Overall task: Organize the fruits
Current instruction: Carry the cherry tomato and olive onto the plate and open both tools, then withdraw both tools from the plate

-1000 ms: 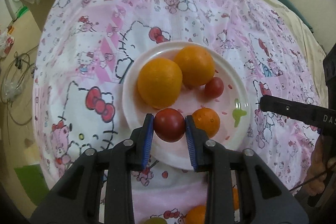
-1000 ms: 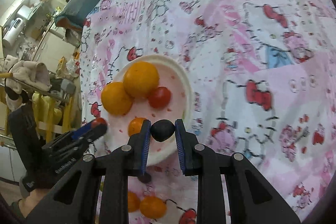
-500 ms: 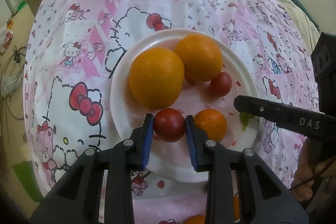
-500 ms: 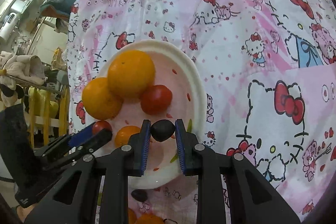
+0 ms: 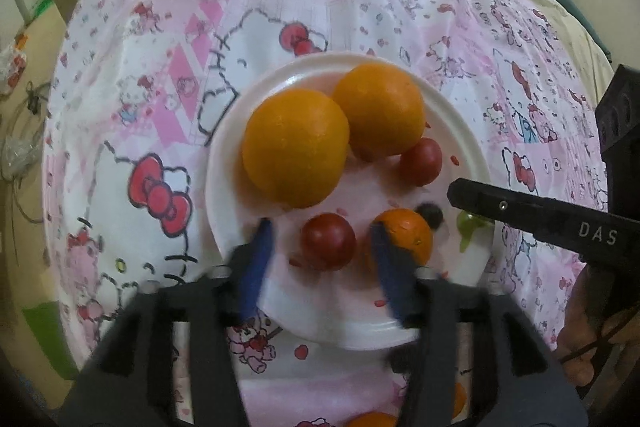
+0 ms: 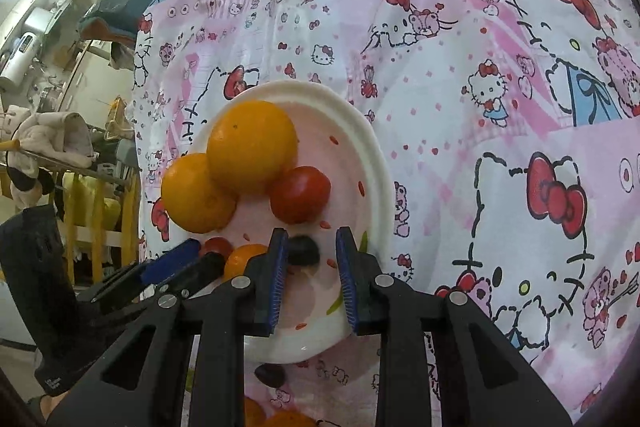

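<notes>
A white plate [image 5: 460, 131] holds two big oranges [image 5: 294, 147] [image 5: 380, 109], a red tomato [image 5: 421, 162] and a small orange [image 5: 412, 233]. My left gripper [image 5: 320, 251] is open, its jaws wide on either side of a dark red tomato [image 5: 328, 241] that lies on the plate. My right gripper [image 6: 312, 269] is open over the plate [image 6: 360, 131]; a small dark fruit [image 6: 303, 250] lies between its jaws, close to the left one. The same dark fruit [image 5: 430, 214] shows in the left wrist view.
The plate sits on a pink Hello Kitty cloth [image 6: 480, 47]. More small oranges [image 6: 276, 417] and a dark fruit [image 6: 270, 375] lie on the cloth near the plate's close edge. Room clutter and a rack [image 6: 80, 187] lie beyond the table's left edge.
Both grippers have opened. The left let go of the dark red tomato and the right let go of the small dark fruit; both fruits now lie on the plate.
</notes>
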Demonstrator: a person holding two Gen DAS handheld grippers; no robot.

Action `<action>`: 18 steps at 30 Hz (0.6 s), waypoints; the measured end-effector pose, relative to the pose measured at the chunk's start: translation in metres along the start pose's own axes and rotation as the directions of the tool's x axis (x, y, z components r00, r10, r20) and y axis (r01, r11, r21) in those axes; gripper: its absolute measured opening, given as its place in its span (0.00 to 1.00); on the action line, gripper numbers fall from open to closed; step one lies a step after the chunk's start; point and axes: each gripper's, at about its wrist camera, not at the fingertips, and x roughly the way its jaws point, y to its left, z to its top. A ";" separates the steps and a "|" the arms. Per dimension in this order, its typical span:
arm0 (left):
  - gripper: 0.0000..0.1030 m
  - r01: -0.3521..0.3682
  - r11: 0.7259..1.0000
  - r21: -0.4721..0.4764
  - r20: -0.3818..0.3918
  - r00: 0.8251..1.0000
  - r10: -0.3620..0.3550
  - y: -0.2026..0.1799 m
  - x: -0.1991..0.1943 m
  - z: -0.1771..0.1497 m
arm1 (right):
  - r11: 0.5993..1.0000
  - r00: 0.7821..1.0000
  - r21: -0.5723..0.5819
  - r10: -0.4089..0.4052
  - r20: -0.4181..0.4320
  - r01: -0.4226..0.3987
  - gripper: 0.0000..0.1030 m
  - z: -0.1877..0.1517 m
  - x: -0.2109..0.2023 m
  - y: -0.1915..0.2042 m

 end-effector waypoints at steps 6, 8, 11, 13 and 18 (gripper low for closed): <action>0.66 0.013 1.000 -0.002 0.020 1.000 -0.013 0.000 -0.009 0.002 | 1.000 1.000 -0.009 0.000 0.030 0.000 0.53 -0.001 -0.012 0.004; 0.66 0.014 1.000 -0.007 0.024 1.000 -0.014 0.001 -0.013 0.001 | 1.000 0.999 0.000 -0.001 0.035 0.001 0.53 -0.001 -0.017 0.004; 0.66 0.018 1.000 -0.024 0.034 0.999 -0.017 0.005 -0.020 0.000 | 1.000 0.999 0.008 0.001 0.051 -0.001 0.53 -0.004 -0.030 0.004; 0.66 0.024 0.999 -0.039 0.040 0.999 -0.023 0.007 -0.025 -0.001 | 1.000 0.998 0.010 -0.002 0.065 0.001 0.54 -0.008 -0.039 0.005; 0.66 0.032 0.999 -0.037 0.071 0.997 -0.029 0.007 -0.045 -0.009 | 1.000 0.996 0.008 0.004 0.090 -0.005 0.55 -0.021 -0.061 0.009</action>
